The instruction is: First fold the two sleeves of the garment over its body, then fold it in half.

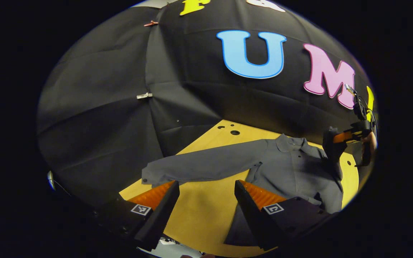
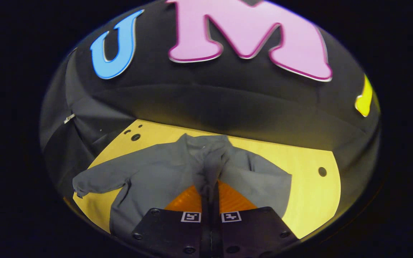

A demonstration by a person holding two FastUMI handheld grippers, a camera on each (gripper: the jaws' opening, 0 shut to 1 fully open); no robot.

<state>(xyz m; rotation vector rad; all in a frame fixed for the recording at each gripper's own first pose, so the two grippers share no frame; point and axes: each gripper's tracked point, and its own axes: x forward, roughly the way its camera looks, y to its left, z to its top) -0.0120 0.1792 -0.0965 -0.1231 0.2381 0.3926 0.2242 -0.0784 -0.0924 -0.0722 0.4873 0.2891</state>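
Left gripper: nearest in the left gripper view; its two fingers stand wide apart with nothing between them, hovering over bare board just short of the outstretched sleeve's cuff.
Right gripper: nearest in the right gripper view; its two fingers are pressed together on a pinched ridge of grey cloth that rises from the garment between them. In the left gripper view it shows far off at the right edge, held by a hand, with dark cloth hanging from it.
Table: a flat yellow wooden board with round holes near its far edge; the garment lies on it, in front of the booth's black cloth wall.
Garment: a dark grey long-sleeved collared shirt, spread on the board with its collar toward the wall. In the right gripper view its body lies under the gripper.
Outstretched sleeve: lies flat and straight out from the shirt's body, its cuff near the board's edge.
Lifted sleeve: drawn up off the board over the shirt's body, in the right gripper's grip.
Collar: lies flat at the far end of the shirt.
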